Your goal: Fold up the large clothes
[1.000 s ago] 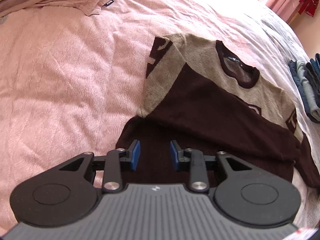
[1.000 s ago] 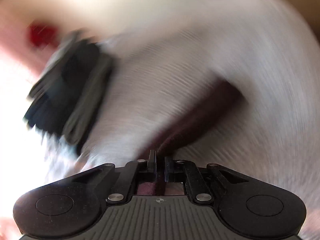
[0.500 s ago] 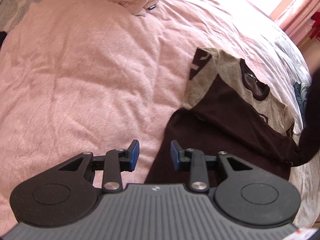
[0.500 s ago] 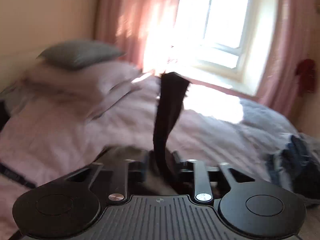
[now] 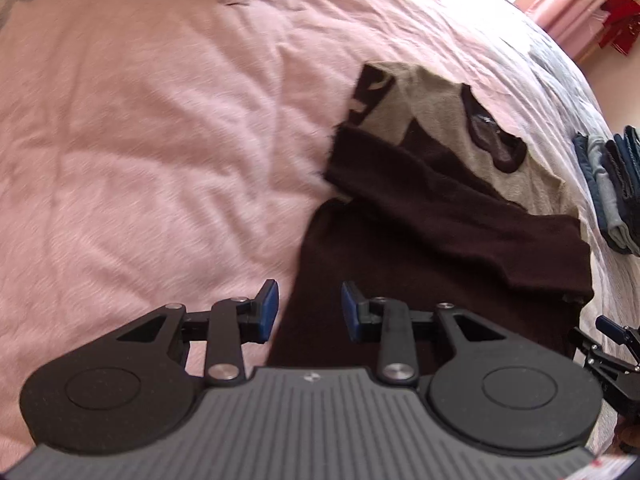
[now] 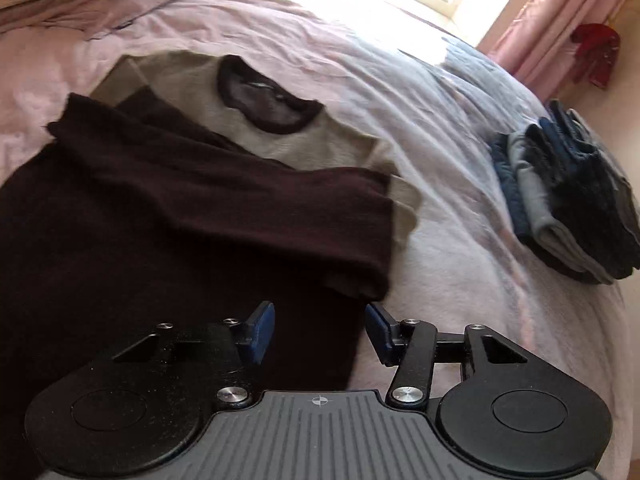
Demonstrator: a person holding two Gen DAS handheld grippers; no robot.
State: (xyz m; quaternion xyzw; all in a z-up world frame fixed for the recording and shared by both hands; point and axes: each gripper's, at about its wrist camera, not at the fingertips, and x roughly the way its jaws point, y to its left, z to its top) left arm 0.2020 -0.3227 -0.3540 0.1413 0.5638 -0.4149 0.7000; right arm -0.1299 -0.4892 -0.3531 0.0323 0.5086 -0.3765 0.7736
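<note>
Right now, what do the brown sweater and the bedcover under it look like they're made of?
The sweater looks like a soft knit, wool or a blend: matte, fuzzy nap, fine ribbing along the folded sleeve, with a tan yoke. The bedcover looks like thin woven pink cotton or similar: matte, finely creased, with a faint pattern.

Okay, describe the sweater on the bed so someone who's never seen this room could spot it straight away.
Start at the big bed with the pink bedspread. The sweater lies flat near its middle, left of a stack of folded blue and grey clothes. It is the only dark brown piece, with a beige top, a dark collar and a sleeve folded across its chest.
</note>
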